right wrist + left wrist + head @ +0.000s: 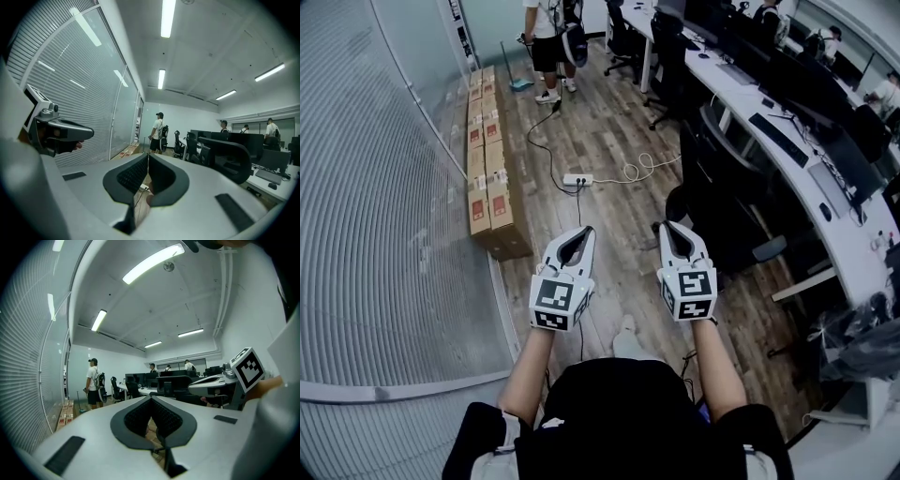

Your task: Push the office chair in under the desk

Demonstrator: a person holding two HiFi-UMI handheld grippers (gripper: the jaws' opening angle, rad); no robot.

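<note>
A black office chair (719, 187) stands on the wooden floor beside the long white desk (825, 211), ahead and to the right of both grippers. Its curved backrest (230, 158) shows in the right gripper view, right of the jaws. My left gripper (585, 230) and right gripper (665, 226) hang side by side in front of my body, both pointing forward. Each is shut with nothing between its jaws, and neither touches the chair. In the left gripper view the shut left gripper (151, 398) points down the room, with the right gripper (224, 379) to its right.
Cardboard boxes (490, 183) line the glass wall on the left. A white power strip (577, 178) and its cables lie on the floor ahead. More black chairs (667, 70) stand farther along the desk. A person (551, 42) with a backpack stands at the far end.
</note>
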